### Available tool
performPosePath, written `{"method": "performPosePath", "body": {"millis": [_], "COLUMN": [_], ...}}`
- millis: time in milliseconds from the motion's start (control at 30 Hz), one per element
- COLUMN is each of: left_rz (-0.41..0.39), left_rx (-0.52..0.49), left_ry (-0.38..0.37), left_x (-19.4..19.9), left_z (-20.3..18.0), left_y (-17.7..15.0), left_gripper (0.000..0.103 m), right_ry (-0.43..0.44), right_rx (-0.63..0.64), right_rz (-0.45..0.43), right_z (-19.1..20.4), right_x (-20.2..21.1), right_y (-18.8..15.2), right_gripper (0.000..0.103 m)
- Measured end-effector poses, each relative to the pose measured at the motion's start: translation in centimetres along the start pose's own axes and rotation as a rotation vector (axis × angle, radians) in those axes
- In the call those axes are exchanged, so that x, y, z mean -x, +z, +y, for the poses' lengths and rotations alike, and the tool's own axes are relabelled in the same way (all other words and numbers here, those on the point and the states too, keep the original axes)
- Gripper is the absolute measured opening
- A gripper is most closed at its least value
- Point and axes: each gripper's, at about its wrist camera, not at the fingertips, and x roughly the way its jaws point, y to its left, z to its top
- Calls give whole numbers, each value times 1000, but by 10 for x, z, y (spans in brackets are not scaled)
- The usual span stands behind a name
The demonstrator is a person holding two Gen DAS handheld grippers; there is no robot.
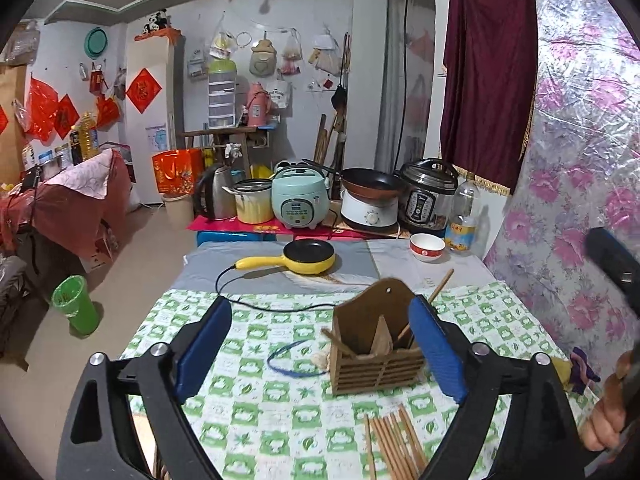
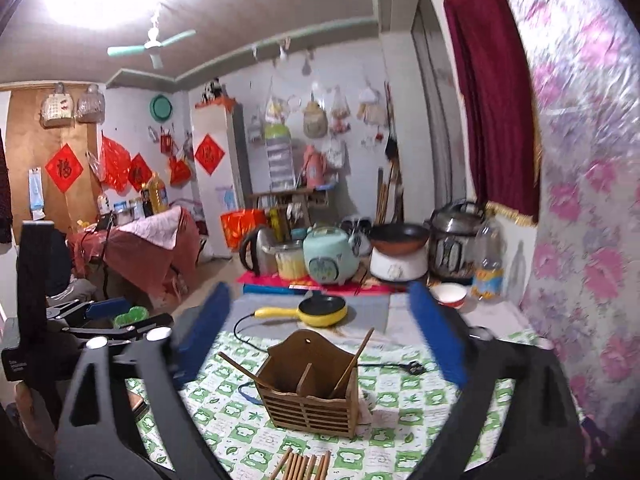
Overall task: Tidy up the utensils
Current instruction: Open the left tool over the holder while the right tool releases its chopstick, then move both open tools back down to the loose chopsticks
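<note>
Left wrist view: we had the left gripper [image 1: 322, 344] with fingers [image 1: 204, 346] spread wide, nothing between the pads. The wooden utensil holder [image 1: 376, 346] stood upright on the green-checked tabletop [image 1: 256, 432], partly behind the right-hand blue pad, no contact we could confirm. A few chopsticks [image 1: 336, 342] leaned inside its compartments, one sticking out behind toward the bowl [image 1: 427, 247]. A loose bundle of chopsticks [image 1: 394, 442] lay flat on the cloth just in front of the holder, near the bottom edge. A blue band [image 1: 290, 362] lay just left of the holder. The yellow mini pan [image 1: 308, 257] with its black cord sat farther back. A hand [image 1: 608, 412] showed at the right edge. Right wrist view: the right gripper [image 2: 320, 334] also had fingers [image 2: 438, 334] fully apart, empty, frame slightly blurred. The holder [image 2: 310, 392] sat centred between and beyond them, apart from both pads, one chopstick leaning in the right compartment and one poking out left. The loose bundle [image 2: 304, 466] lay in front of it at the bottom edge. The left gripper [image 2: 104, 314] was visible at far left, off the tabletop edge.
</note>
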Motion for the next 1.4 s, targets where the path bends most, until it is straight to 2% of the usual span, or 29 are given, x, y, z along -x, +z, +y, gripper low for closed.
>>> {"method": "performPosePath", "body": {"millis": [133, 300, 400, 567, 800, 933, 1067, 1200, 1300, 1400], "left_rz": [12, 33, 68, 167, 356, 429, 459, 491, 536, 557], "left_rx": [10, 9, -9, -63, -103, -154, -168, -198, -230, -204], "left_ry": [2, 14, 22, 35, -60, -83, -111, -129, -98, -96], "left_x": [18, 33, 32, 11, -27, -45, -54, -61, -70, -76], "left_z": [5, 9, 6, -4, -14, -25, -30, -36, -41, -35], "left_y": [-18, -56, -89, -157, -229, -247, -250, -253, -257, -258], "left_gripper": [94, 97, 97, 97, 97, 97, 97, 97, 97, 99], "right_ry": [-3, 71, 52, 4, -29, -31, -21, 3, 8, 9], "right_rx": [8, -16, 16, 16, -55, -89, -131, -161, -152, -150], "right_rz": [-31, -30, 44, 243, 399, 452, 486, 521, 533, 547], "right_z": [6, 4, 2, -11, -38, -49, -58, -61, -61, -61], "right_x": [38, 70, 67, 41, 16, 10, 4, -4, -8, -9], "right_y": [-2, -32, -62, -124, -193, -218, -238, -240, -245, -245], "right_gripper": [97, 97, 97, 97, 97, 97, 97, 97, 97, 97]}}
